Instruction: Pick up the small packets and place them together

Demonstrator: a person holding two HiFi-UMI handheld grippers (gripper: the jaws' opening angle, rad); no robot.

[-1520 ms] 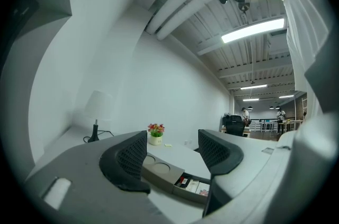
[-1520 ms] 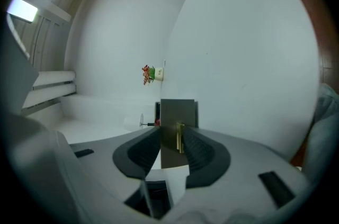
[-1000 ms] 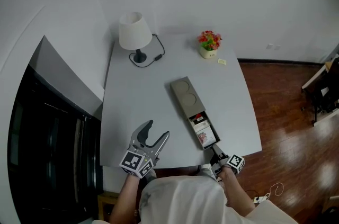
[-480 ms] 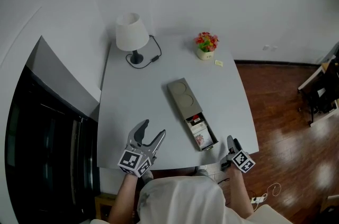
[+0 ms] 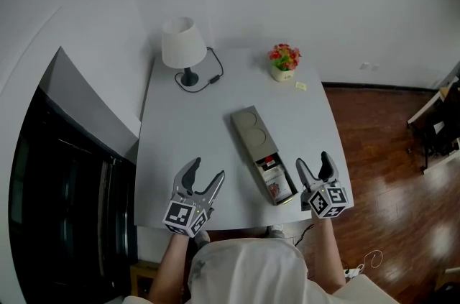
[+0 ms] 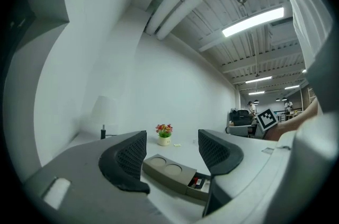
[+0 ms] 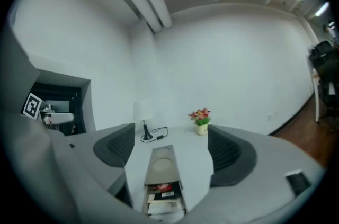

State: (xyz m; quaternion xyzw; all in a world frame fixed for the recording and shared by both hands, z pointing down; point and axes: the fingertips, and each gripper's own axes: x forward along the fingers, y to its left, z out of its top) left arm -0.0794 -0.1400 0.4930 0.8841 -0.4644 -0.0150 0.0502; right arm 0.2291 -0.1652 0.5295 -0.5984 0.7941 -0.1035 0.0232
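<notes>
We find no brand or word that we can read. The small packets [image 5: 272, 176] carry red, black and white print, but it is too small to make out, and the only clear markings are the black-and-white square patterns on the two marker cubes, one per gripper.

The packets lie stacked in the open drawer [image 5: 286, 192] at the near end of one long grey box [image 5: 251, 129], whose lid has two round recesses. We count at least three packets in the right gripper view; the exact number we cannot tell. The box lies slantwise on the white worktop [image 5: 180, 130], its drawer end near the front edge.

There are two grippers. The left gripper [image 5: 206, 169] hovers over the near left part of the worktop, its jaws wide apart with nothing between them. The right gripper [image 5: 313, 161] hangs just right of the drawer; its jaws have just been opening and now stand wide, holding nothing.

At the far edge stand one white lamp [image 5: 181, 44] with its one black cable [image 5: 215, 72], one pot of flowers [image 5: 284, 60], and beside it one small pale slip [image 5: 301, 85].
</notes>
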